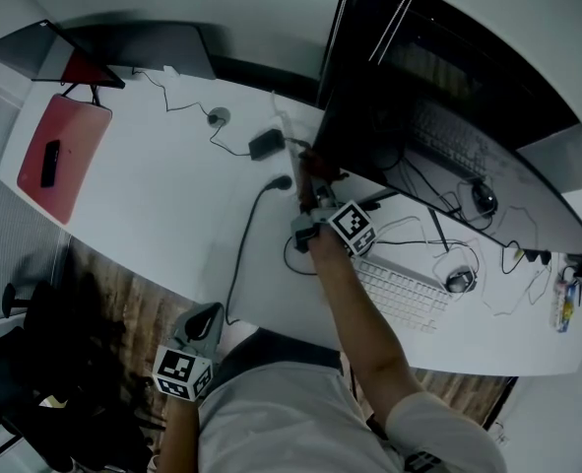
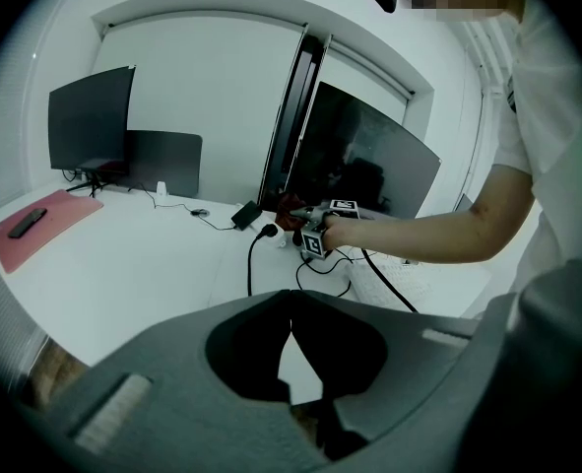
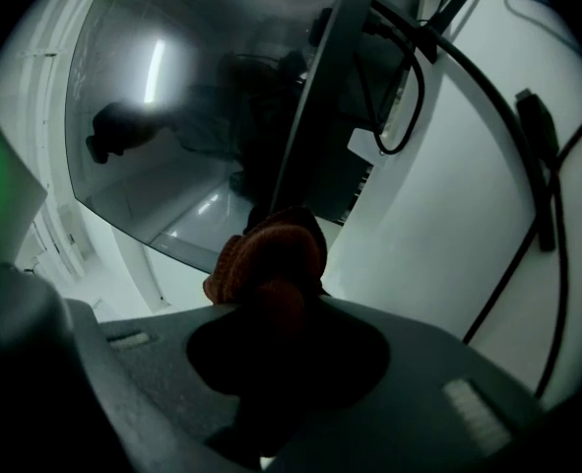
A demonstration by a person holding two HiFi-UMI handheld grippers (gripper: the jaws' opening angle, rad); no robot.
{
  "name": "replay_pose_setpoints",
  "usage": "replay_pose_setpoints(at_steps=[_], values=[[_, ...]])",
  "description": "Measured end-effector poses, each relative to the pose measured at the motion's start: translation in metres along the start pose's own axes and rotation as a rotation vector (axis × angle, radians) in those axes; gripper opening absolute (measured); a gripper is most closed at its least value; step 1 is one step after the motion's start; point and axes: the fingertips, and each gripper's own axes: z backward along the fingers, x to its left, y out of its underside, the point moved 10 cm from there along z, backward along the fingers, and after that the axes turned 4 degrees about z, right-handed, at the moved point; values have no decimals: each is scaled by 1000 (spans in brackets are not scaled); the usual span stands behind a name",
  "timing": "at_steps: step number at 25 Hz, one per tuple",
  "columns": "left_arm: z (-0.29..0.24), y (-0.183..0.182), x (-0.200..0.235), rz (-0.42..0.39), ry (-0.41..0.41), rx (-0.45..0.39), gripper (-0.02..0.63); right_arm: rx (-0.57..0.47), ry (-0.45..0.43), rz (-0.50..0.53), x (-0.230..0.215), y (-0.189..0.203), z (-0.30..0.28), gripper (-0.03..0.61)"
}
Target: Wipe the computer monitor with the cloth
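- Right gripper view: your right hand-held gripper (image 3: 271, 308) is clamped on the bunched red-brown cloth (image 3: 271, 254); the cloth pokes out past the jaw tips.
- Cloth sits at the lower edge of the dark monitor (image 3: 172, 136), by its side border. Can't tell if it's touching the glass.
- Left gripper view: your left hand-held gripper (image 2: 292, 299) has its jaw tips together w/ nothing btwn them. It's low, off the front edge of the counter (image 2: 123, 264), well apart from the monitor.
- Head view: keyboard (image 1: 404, 294) & mouse (image 1: 458, 281) lie on the counter below the monitor. Red mat (image 1: 69, 141) w/ a small dark device (image 1: 49, 163) on it is at the far left.
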Motion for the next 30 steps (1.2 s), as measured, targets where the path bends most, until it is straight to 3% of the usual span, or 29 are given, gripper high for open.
replay_pose_setpoints(at_steps=[30], values=[[-29, 1, -54, -81, 113, 33, 9, -92, 113, 140, -49, -96, 99, 77]])
